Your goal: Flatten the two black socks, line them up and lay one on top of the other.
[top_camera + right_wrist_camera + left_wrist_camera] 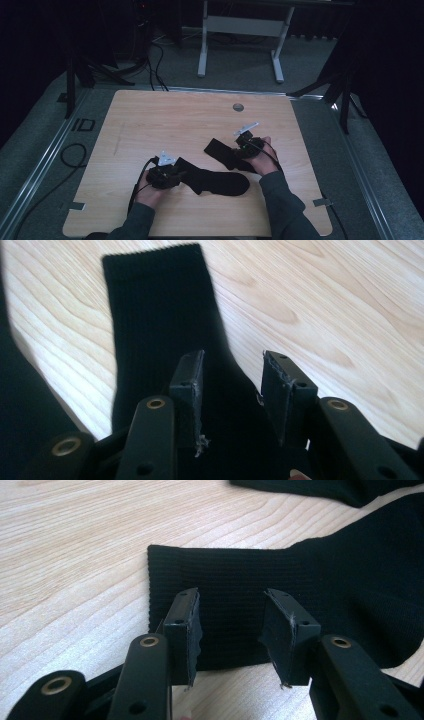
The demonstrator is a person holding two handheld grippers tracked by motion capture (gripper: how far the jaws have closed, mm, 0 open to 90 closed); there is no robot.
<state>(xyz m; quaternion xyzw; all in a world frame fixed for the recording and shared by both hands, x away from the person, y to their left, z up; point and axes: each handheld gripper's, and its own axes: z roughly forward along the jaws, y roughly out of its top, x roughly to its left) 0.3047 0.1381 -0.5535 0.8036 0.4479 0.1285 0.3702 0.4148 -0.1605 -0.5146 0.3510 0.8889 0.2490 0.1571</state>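
Left gripper (230, 630) jaws wide over near sock (280, 590) cuff, gripping nothing. Right gripper (227, 390) likewise apart above far sock (160, 330). Step likely: pre-grasp; next, lower and close on cuffs.

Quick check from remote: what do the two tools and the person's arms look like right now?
Both tools are black. The left tool and right tool each carry a pale three-cornered plate on top and trail a black cable. Close up, the left tool's fingers are flat black pads with frayed edges on arms with brass-ringed holes; the right tool's fingers match. The sleeves are dark grey-green.
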